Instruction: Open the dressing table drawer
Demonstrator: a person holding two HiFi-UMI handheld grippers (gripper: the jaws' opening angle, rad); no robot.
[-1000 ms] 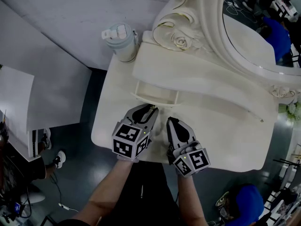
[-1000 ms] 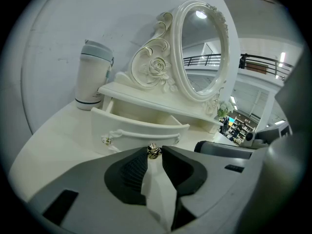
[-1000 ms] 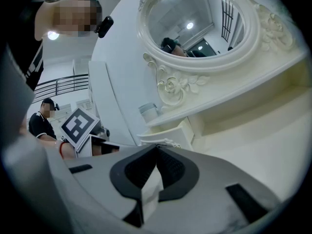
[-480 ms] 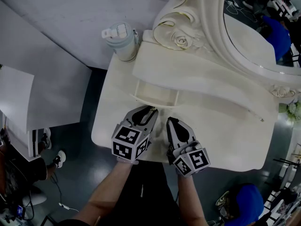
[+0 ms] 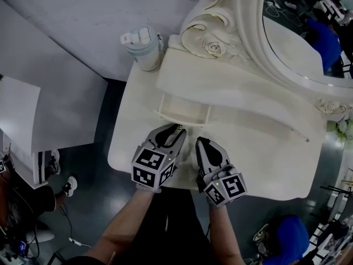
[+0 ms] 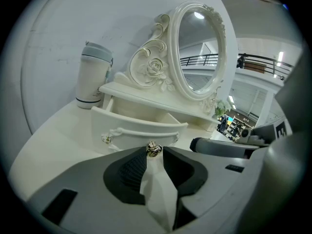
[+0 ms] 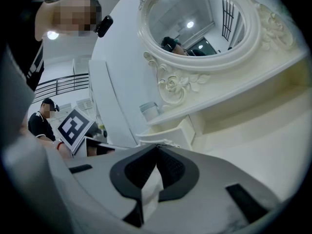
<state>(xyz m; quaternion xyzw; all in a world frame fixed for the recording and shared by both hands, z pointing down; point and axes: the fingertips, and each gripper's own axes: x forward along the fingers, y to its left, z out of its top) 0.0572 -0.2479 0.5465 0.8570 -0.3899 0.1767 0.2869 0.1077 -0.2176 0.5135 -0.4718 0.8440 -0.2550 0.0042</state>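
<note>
The small cream drawer [image 5: 182, 108] of the dressing table [image 5: 265, 153] stands pulled out under the raised shelf. In the left gripper view its curved front [image 6: 141, 130] faces me, and its metal knob [image 6: 154, 149] sits between the very tips of my left gripper [image 6: 154, 152]. The jaws are opening, and the tips still touch the knob's sides. From the head view, the left gripper [image 5: 177, 128] reaches the drawer front. My right gripper [image 5: 198, 141] rests beside it over the tabletop, shut with nothing in it [image 7: 157, 146]. The drawer [image 7: 168, 133] lies ahead of it to the left.
A pale lidded bottle [image 5: 142, 48] stands at the table's back left corner, also seen in the left gripper view [image 6: 92, 77]. The oval mirror [image 5: 292, 43] with its carved rose frame rises behind the shelf. Grey panels and dark floor lie left of the table.
</note>
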